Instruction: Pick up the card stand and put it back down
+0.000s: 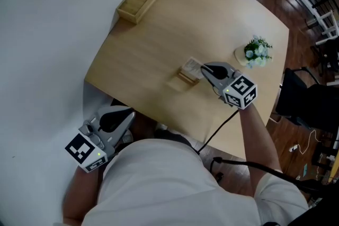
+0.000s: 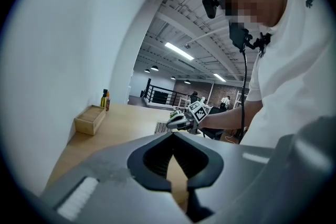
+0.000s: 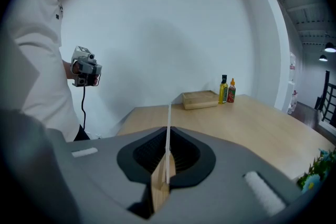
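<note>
Right tongs [image 1: 204, 71] are clamped tight on the card stand [image 1: 189, 71]: wooden base pinched, card upright, apparently just clear of the mid-worktop [image 1: 159, 29], judging by its shadow. Best now: hold it level, lower straight, seat the base flat before releasing. Left tongs [image 1: 126, 116] are closed on nothing, off the near edge.

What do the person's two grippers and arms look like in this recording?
The left gripper and right gripper have grey wedge-shaped bodies with black ribbed pads; each carries a white cube with black square markers. A black cable runs from the right one. The person wears a white short-sleeved shirt.
</note>
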### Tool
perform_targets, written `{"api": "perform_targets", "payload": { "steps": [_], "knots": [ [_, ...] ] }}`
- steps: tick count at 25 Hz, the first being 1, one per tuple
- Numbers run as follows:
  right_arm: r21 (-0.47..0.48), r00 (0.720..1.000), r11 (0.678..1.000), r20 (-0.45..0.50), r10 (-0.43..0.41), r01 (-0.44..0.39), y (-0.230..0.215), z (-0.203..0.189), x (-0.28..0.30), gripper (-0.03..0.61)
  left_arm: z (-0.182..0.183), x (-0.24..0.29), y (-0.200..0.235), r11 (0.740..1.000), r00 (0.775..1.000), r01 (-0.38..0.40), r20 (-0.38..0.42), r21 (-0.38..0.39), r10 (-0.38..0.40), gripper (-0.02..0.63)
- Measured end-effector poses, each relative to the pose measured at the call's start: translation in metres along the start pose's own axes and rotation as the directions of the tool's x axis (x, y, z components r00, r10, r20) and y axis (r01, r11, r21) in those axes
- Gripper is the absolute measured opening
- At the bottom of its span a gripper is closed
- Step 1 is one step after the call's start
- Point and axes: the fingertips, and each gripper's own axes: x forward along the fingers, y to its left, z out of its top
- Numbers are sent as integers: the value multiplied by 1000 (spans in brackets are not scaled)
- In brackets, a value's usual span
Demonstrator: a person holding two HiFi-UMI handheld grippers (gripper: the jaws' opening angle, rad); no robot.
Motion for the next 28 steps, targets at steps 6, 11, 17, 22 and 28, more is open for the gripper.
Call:
{"api": "perform_targets", "payload": {
  "steps": [6,11,17,22,28],
  "knots": [
    [-3,1000,1000,-2,11,-11,0,-2,4,20,1,2,3,1000,1000,-4,1,-2,4,3],
    [-7,1000,1000,-4,4,-5,-1,-3,2,20,1,2,2,1000,1000,-6,5,5,6,3],
    [2,1000,1000,-4,-5,5,-1,-4,0,20,3,1,1,1000,1000,-7,9,9,7,3],
    [-1,1000,1000,-9,-10,10,-1,-9,4,20,2,3,1,1000,1000,-4,10,9,4,3],
    [2,1000,1000,-31,3,-3,-1,-20,13,20,1,0,-1,1000,1000,-9,0,0,9,3]
  ]
}}
